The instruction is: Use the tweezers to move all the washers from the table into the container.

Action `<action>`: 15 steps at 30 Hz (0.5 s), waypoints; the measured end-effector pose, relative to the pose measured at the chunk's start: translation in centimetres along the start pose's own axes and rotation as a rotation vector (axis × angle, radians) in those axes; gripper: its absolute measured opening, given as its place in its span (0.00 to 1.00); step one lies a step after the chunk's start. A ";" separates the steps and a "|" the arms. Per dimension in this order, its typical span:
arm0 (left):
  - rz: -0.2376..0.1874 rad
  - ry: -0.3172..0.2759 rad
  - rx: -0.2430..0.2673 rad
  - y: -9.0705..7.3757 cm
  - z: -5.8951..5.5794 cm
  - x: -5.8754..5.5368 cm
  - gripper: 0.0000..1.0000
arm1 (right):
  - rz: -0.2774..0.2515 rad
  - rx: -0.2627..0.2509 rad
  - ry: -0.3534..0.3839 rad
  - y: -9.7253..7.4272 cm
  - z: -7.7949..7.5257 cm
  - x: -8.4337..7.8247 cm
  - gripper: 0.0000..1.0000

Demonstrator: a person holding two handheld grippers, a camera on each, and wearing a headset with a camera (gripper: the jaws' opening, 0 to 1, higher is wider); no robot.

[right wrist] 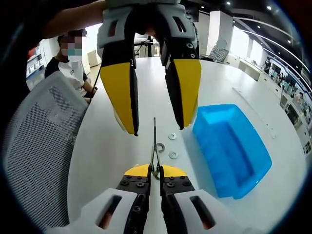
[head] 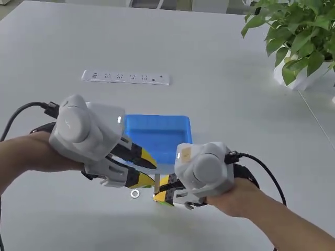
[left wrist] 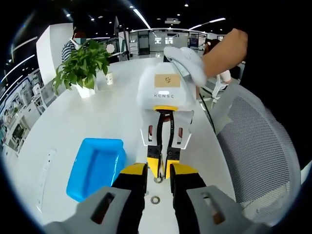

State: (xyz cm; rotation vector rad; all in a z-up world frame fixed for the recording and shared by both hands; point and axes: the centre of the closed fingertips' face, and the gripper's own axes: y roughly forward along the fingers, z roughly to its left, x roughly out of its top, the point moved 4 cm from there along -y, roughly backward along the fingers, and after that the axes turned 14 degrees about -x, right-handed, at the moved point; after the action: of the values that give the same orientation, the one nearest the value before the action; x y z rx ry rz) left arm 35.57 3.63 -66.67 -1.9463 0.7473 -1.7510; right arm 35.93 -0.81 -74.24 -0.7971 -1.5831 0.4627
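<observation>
Right gripper view shows right claw (right wrist: 155,171) gripping tweezers (right wrist: 154,141), left claw (right wrist: 157,129) released, three washers (right wrist: 173,155); head view, one.

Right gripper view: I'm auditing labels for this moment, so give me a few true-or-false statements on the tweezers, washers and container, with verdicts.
1. The right gripper is shut on the tweezers. True.
2. The left gripper is shut. False: its jaws stand open, one on either side of the tweezers.
3. The washers lie inside the blue container. False: three lie on the table beside it.
4. A power strip lies beyond the container. True.
</observation>
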 end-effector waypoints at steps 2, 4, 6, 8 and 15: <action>-0.013 -0.012 0.005 -0.1 -0.2 -0.1 0.26 | -0.001 -0.001 0.000 -0.3 -0.1 0.1 0.07; -0.020 -0.021 0.015 -0.3 -0.3 -0.2 0.28 | -0.002 -0.002 -0.003 -0.6 -0.2 0.3 0.07; -0.033 -0.034 0.025 -0.5 -0.4 -0.3 0.31 | -0.004 -0.003 -0.007 -0.9 -0.3 0.7 0.07; -0.055 -0.047 0.036 -0.7 -0.5 -0.4 0.34 | -0.004 -0.002 -0.009 -1.2 -0.5 0.9 0.07; -0.127 -0.094 0.088 -1.5 -0.6 -0.6 0.48 | -0.006 -0.003 -0.025 -2.5 -1.3 2.1 0.07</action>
State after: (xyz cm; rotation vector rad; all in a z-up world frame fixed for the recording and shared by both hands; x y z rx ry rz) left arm 35.08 5.17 -66.09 -2.0394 0.5167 -1.7199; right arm 36.63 -1.15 -70.80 -0.7914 -1.6087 0.4679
